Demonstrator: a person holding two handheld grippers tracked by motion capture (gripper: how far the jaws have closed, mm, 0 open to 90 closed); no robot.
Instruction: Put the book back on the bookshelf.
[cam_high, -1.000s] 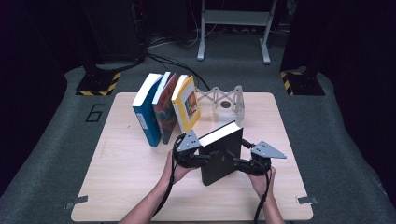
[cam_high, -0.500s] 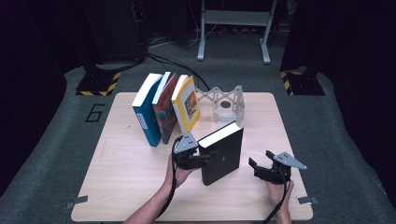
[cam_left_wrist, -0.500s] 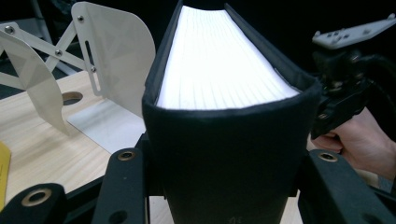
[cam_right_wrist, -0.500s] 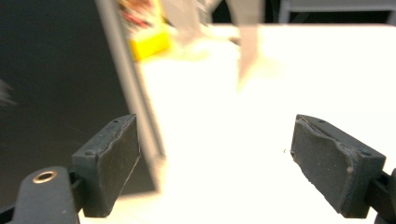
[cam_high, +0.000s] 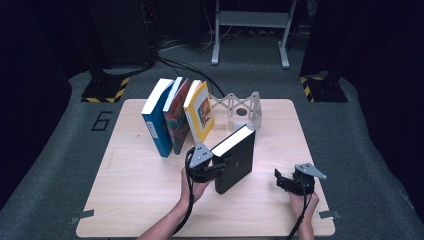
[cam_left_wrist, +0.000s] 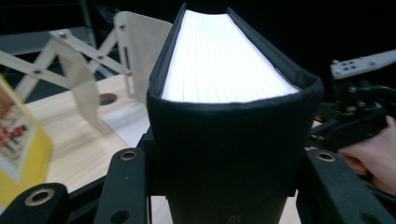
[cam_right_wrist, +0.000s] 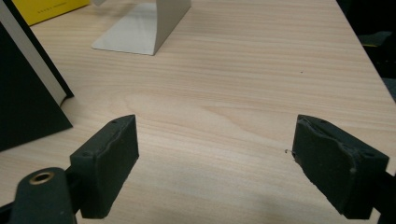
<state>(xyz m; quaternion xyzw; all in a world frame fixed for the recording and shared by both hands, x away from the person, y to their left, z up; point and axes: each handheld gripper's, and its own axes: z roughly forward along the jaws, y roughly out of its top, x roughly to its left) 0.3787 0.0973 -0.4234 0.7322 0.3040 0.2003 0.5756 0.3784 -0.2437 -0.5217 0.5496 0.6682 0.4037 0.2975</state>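
From the high view I see the black book (cam_high: 235, 160) standing upright near the middle of the table (cam_high: 130, 200), a little tilted, its white page edge facing up and its spine toward me. My left gripper (cam_high: 202, 167) is at the book's left side, clamped on the spine end, with my hand wrapped under it. My right gripper (cam_high: 295, 181) sits well apart from the book, low over the table near the right front edge, touching nothing. Behind the black book three more books lean in a row — a blue book (cam_high: 157, 120), a red-patterned book (cam_high: 176, 117) and a yellow book (cam_high: 200, 111) — with a white folding bookend (cam_high: 240, 106) just to their right. In the left gripper view the black book (cam_left_wrist: 224, 121) stands between my two jaws, which press against its covers on either side of the spine; the pale bookend (cam_left_wrist: 93, 60) stands behind it on the left, a corner of the yellow book (cam_left_wrist: 18, 149) shows at the left edge, and the right gripper (cam_left_wrist: 355, 107) is farther off on the right, held in the other hand. In the right gripper view my jaws are spread wide over bare wood — the black book's lower corner (cam_right_wrist: 28, 102) is off to the left, clear of the jaws, and the bookend's flat foot (cam_right_wrist: 135, 30) lies farther back.
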